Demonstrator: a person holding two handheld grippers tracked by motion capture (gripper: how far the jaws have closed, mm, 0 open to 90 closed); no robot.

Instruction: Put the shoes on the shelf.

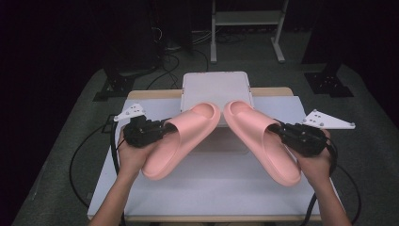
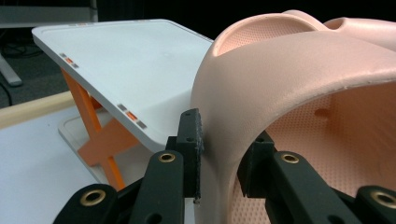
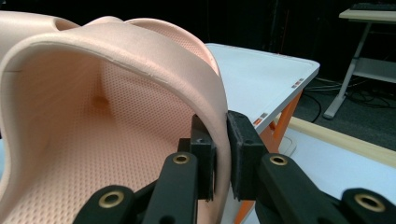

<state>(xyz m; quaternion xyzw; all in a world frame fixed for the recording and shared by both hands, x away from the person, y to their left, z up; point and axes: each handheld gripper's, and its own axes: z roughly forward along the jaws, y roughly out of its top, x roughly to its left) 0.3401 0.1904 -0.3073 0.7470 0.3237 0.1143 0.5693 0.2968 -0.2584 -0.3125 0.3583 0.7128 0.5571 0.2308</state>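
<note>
Gripping the strap wall of a pink slipper each, both grippers are clenched on foam. In the high view the left gripper point(image 1: 160, 129) sits at centre left with the left slipper point(image 1: 183, 141) slanting from lower centre up toward the middle of the frame; the right gripper point(image 1: 282, 129) sits at centre right, holding the right slipper point(image 1: 263, 141), which slants the opposite way. The two toe ends come close together at the upper middle, just in front of a white tilted stand point(image 1: 216, 87), and overlap its lower edge in that view.

In the left gripper view the black pads point(image 2: 191, 140) pinch the outer side of the strap arch point(image 2: 289, 74), one pad outside, one inside the opening; the white stand point(image 2: 126, 60) with its orange legs point(image 2: 98, 140) fills the upper left behind them. In the right gripper view the pads point(image 3: 243, 140) squeeze the strap edge point(image 3: 219, 116) at centre, with the stand's board point(image 3: 261, 79) to the right and a wooden table edge point(image 3: 336, 140) at lower right.

A white table top point(image 1: 221, 188) lies beneath both slippers. Cables point(image 1: 75, 160) trail down at the left edge, and a metal frame point(image 1: 244, 28) stands at the top on the dark floor.
</note>
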